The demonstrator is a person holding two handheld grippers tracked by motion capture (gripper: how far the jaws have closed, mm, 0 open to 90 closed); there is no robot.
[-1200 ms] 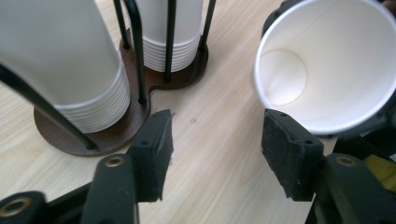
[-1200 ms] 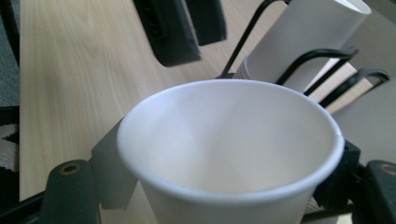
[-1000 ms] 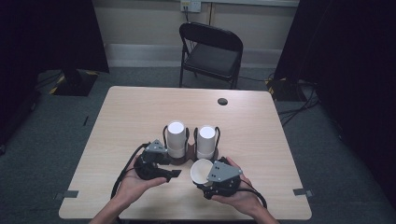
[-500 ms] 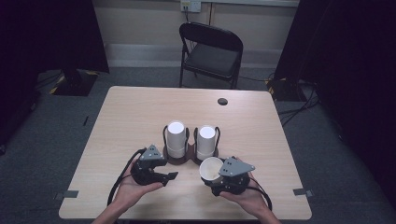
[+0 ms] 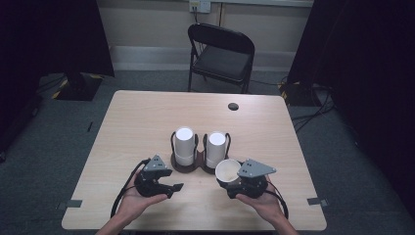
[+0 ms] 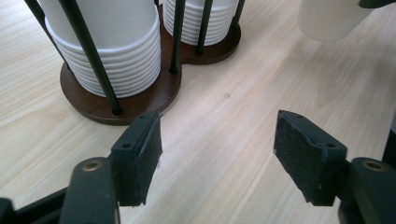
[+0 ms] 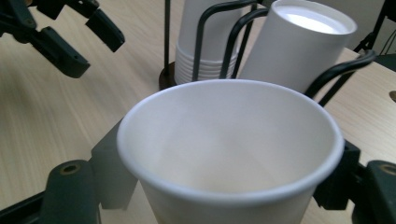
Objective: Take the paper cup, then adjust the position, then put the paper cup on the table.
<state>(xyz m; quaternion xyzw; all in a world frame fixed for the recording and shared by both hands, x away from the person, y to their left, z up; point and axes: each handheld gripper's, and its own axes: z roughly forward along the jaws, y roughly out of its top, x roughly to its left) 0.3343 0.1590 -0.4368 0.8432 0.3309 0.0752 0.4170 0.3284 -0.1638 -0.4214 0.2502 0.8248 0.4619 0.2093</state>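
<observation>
White paper fills the right gripper (image 7: 229,186): its jaws stand about half closed against the sides of a single paper cup (image 7: 231,154), mouth up and tilted a little toward the camera, so the cup rides free of the table (image 5: 147,122) and can be carried without crushing its thin wall. In the high view that cup (image 5: 228,170) sits in front of the right-hand stack, just beside the holder's base.

The left gripper (image 6: 217,158) holds nothing. Its jaws have just been opening and now stand wide apart over bare wood, pads aimed at the near edge of the holder (image 6: 140,100). That wide stance suits a grasp on something broad, perhaps the holder's base or the left stack of cups (image 6: 112,51), to steady it while a cup comes away; this is my reading, not a thing seen.

Both stacks sit upside down inside black wire loops on a dark wooden figure-eight base, which keeps them upright and lets one cup be drawn off at a time.

Against the frame a second ago, the held cup is farther to the right and clear of the stacks, the right hand having drawn toward the table's near edge. The left gripper (image 5: 155,181) is lower and nearer the person. The stacks and holder are unmoved.
</observation>
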